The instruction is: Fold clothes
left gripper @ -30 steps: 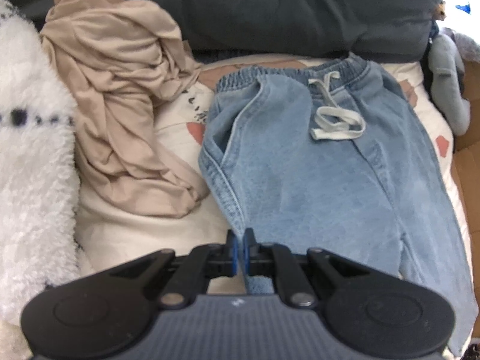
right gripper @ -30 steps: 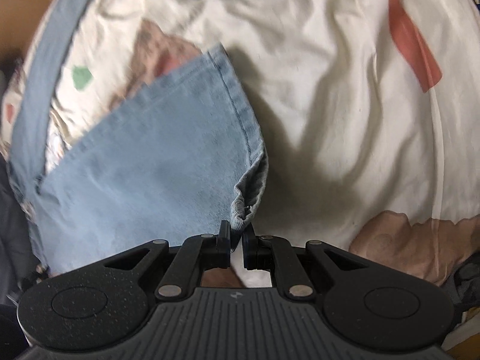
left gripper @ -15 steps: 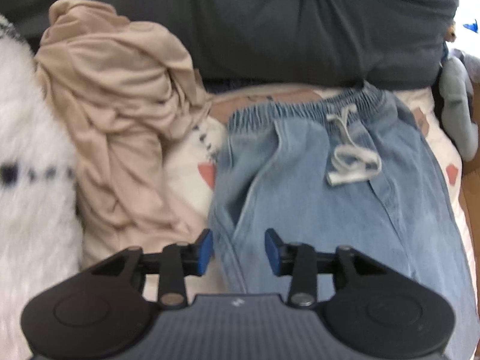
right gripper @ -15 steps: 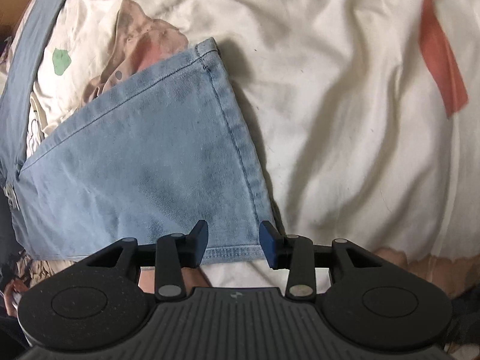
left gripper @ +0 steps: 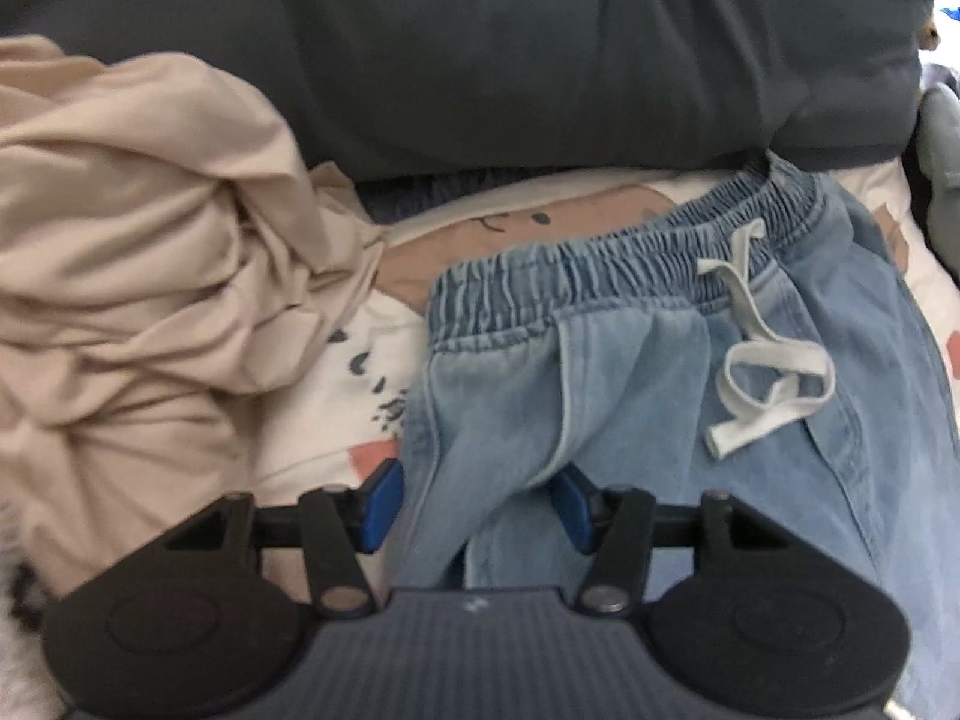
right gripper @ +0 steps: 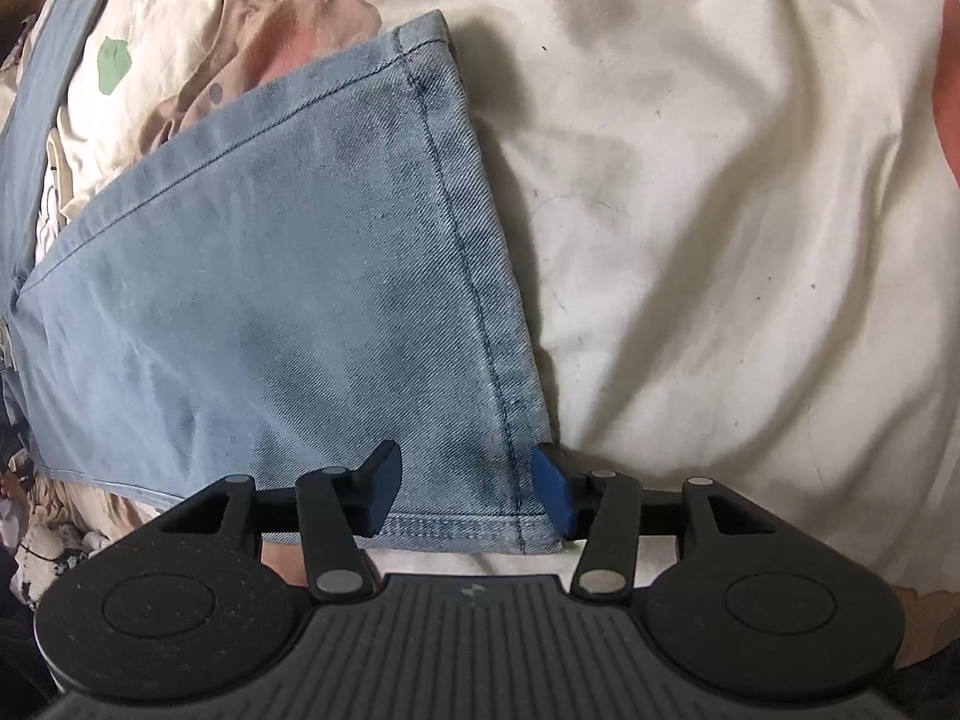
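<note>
Bedsheet [right gripper: 690, 180] under me carries the jeans [left gripper: 630, 408] flat, waistband at 12 o'clock, and with my left fingers [left gripper: 478, 510] apart astride a side fold and my right fingers [right gripper: 465, 495] apart over the hem corner, I judge pinching both comes next.

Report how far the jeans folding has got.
Done: the jeans lie on the bed sheet, apparently doubled leg over leg. In hand: nothing; the left gripper and the right gripper are open over the denim. Left: folding them shorter, then the crumpled beige garment.
</note>
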The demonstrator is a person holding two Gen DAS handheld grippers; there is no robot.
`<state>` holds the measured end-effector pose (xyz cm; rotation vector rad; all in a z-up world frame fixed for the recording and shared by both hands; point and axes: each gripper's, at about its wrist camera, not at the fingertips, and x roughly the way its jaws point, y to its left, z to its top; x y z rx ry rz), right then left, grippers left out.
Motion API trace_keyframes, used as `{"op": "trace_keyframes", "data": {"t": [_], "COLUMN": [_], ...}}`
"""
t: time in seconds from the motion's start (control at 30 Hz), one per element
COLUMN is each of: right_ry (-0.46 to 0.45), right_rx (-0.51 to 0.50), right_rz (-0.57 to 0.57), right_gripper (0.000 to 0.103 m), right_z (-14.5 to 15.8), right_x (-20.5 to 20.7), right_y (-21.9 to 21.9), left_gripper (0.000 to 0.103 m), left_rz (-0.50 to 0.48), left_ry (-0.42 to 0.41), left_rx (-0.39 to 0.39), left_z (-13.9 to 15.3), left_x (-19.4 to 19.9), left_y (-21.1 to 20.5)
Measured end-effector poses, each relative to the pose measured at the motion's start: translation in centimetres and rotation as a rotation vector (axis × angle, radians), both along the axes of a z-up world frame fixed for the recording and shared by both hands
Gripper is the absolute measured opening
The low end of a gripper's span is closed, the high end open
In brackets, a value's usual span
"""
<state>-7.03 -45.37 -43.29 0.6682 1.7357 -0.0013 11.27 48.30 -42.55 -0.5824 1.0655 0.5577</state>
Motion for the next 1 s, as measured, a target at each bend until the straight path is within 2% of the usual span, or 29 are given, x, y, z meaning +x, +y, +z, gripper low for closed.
{"op": "trace_keyframes", "data": {"t": [0.07, 0.17, 0.2, 0.23, 0.3, 0.33, 0.47, 0.67, 0.83, 0.97, 1.0], "right_ry": [-0.005, -0.025, -0.034, -0.045, -0.079, -0.096, -0.197, -0.326, -0.353, -0.398, -0.414], "right_rx": [-0.003, -0.009, -0.013, -0.018, -0.035, -0.044, -0.087, -0.169, -0.222, -0.199, -0.194], "right_rz": [0.013, 0.036, 0.045, 0.054, 0.069, 0.072, 0.087, 0.111, 0.083, 0.102, 0.112], "right_gripper": [0.056, 0.058, 0.058, 0.058, 0.058, 0.058, 0.058, 0.058, 0.058, 0.058, 0.058], "right_z": [-0.1, 0.0, 0.1, 0.2, 0.9, 1.3, 3.1, 4.8, 3.8, 2.6, 2.4], "right_x": [0.1, 0.4, 0.4, 0.5, 0.7, 0.8, 2.0, 4.6, 5.3, 6.4, 6.6], "right_y": [0.0, 0.2, 0.3, 0.4, 0.4, 0.4, -0.1, -0.9, -1.6, -1.7, -1.5], "left_gripper": [0.06, 0.059, 0.05, 0.036, 0.025, 0.021, 0.015, 0.018, 0.032, 0.038, 0.045], "left_rz": [-0.006, -0.021, -0.026, -0.031, -0.042, -0.048, -0.071, -0.058, -0.068, -0.09, -0.095], "left_ry": [0.005, 0.018, 0.022, 0.027, 0.034, 0.037, 0.051, 0.072, 0.103, 0.101, 0.098], "left_rx": [-0.001, 0.01, 0.014, 0.019, 0.048, 0.063, 0.122, 0.126, 0.127, 0.117, 0.117], "left_z": [-0.6, -1.1, -1.3, -1.4, -1.0, -0.7, 0.2, 0.2, 0.6, 1.4, 1.7], "left_x": [0.6, 1.1, 1.3, 1.4, 1.5, 1.6, 1.7, 1.9, 1.5, 0.2, -0.2], "left_y": [0.2, 0.2, 0.3, 0.3, 0.3, 0.2, 0.2, 0.3, -0.4, -1.5, -1.8]}}
